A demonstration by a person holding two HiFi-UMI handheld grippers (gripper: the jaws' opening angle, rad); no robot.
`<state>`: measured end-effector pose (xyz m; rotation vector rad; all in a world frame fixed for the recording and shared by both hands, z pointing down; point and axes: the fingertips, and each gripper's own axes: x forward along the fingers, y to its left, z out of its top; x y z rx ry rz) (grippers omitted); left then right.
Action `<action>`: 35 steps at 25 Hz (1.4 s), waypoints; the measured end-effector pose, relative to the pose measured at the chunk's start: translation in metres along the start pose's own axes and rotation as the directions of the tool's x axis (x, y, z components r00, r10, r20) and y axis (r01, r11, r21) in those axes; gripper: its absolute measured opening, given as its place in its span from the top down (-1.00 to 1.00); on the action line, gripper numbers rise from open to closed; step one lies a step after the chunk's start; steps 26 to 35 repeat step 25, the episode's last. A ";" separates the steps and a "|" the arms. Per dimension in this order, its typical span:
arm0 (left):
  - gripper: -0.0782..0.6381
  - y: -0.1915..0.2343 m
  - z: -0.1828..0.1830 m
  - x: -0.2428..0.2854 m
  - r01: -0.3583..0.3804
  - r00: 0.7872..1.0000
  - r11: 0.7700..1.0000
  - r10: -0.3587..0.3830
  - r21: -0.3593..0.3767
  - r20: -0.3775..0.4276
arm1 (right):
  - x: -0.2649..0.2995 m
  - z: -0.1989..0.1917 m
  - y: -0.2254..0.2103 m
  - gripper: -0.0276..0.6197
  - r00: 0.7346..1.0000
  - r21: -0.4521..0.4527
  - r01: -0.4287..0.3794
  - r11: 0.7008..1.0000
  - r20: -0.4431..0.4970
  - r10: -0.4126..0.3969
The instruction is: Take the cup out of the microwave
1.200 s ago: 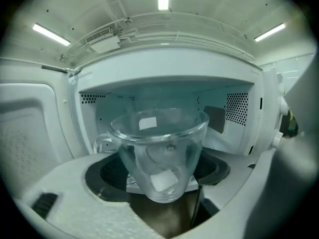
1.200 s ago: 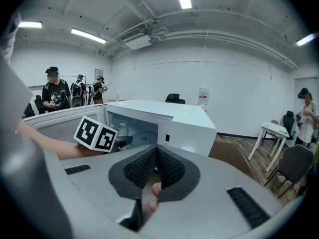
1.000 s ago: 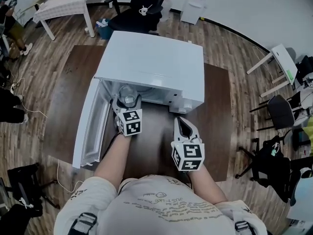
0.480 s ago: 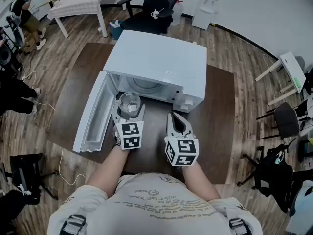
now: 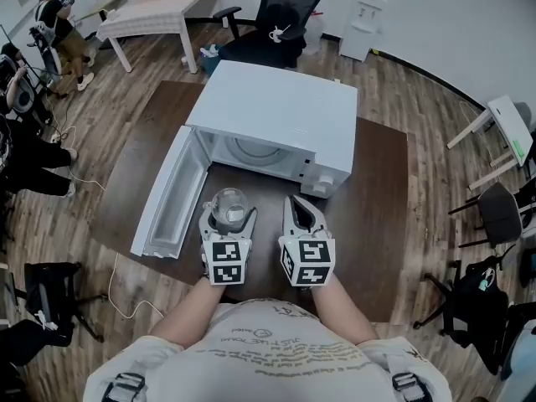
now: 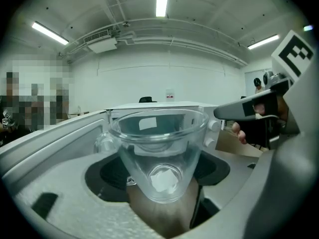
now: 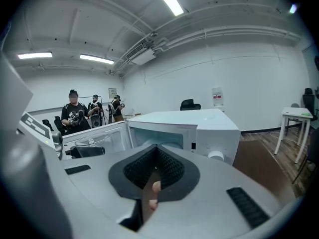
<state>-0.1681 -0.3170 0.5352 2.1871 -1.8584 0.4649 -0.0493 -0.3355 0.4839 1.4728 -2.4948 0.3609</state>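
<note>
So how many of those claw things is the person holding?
2: the left gripper holds a glass cup before the microwave; the right gripper, shut and empty, sits beside it.

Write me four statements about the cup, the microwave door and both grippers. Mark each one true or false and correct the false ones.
1. The left gripper is shut on the clear glass cup. True.
2. The cup sits inside the microwave. False: it is outside, held over the table in front of the open cavity.
3. The microwave door is closed. False: it is swung open at the microwave's left side.
4. The right gripper holds nothing, with its jaws together. True.
</note>
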 end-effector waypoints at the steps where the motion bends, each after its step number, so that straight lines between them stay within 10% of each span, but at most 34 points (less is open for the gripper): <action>1: -0.29 -0.002 -0.001 -0.003 0.005 1.000 1.000 -0.005 0.001 -0.001 | -0.001 0.000 0.001 0.87 1.000 -0.002 -0.001 1.000 0.000 0.001; 35: -0.29 -0.016 0.017 -0.025 0.056 0.998 0.998 -0.056 0.015 0.041 | -0.016 -0.004 0.004 0.87 1.000 0.005 0.012 1.000 0.001 -0.012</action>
